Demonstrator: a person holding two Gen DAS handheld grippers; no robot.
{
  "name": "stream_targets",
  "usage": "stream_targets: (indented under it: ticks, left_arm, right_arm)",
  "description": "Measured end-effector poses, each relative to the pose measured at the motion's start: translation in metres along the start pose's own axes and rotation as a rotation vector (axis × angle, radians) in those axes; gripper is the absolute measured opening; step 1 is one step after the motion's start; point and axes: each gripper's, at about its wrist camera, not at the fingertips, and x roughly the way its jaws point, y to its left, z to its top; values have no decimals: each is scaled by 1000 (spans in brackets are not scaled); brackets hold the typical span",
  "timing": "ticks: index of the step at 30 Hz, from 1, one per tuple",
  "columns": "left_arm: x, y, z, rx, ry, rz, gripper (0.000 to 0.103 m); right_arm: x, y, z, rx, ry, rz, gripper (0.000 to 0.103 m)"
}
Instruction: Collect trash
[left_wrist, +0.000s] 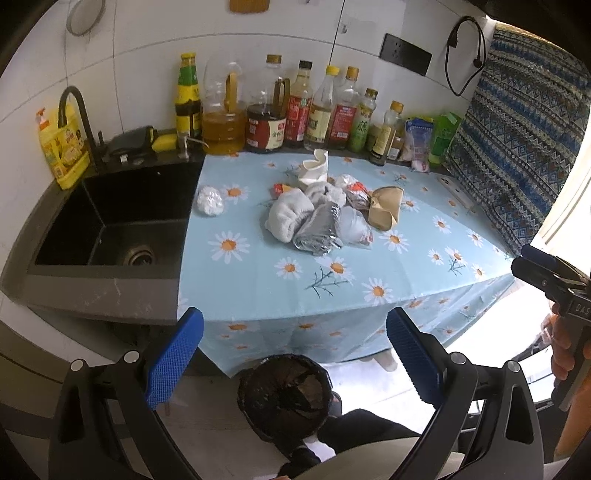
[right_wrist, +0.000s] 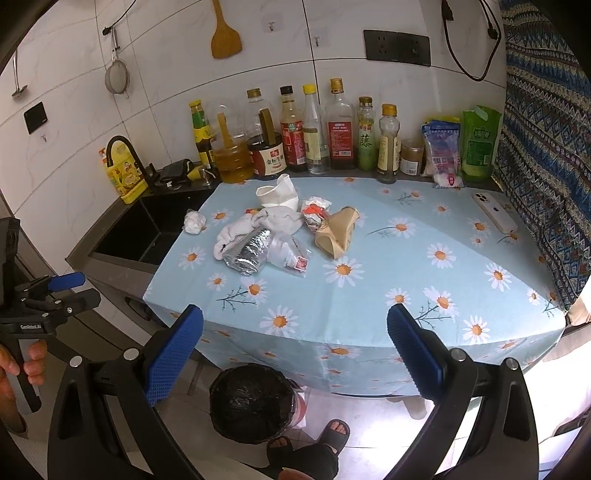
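I can read "GenRobot.AI" in white on the black body of the left gripper (right_wrist: 55, 295) as it shows in the right wrist view, and the letters "DAS" on the body of the right gripper (left_wrist: 535, 264) in the left wrist view. A large character "藤" stands on the green bottle (right_wrist: 365, 134). The dark jug (right_wrist: 266, 147) carries Chinese print I cannot make out

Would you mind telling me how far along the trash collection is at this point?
Nothing looks collected yet. The left gripper and right gripper are both open and empty, held back from the counter. Still on the floral tablecloth: the trash pile with its foil wrapper and brown paper bag, plus a separate white wad. The black-lined bin waits below.
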Motion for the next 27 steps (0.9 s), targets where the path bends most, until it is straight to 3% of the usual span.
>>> stream_targets:
  ticks: [17, 20, 27]
  left_arm:
    - [-6, 5, 6, -50, -45, -27, 96]
    - [-6, 4, 5, -47, -44, 7, 96]
    - [-6, 9, 4, -93, -37, -33, 96]
  right_arm:
    - [0, -4, -1, 14, -13, 11, 99]
    - [-1, -4, -1, 16, -14, 12, 99]
    - [1, -3, -3, 13, -17, 16, 99]
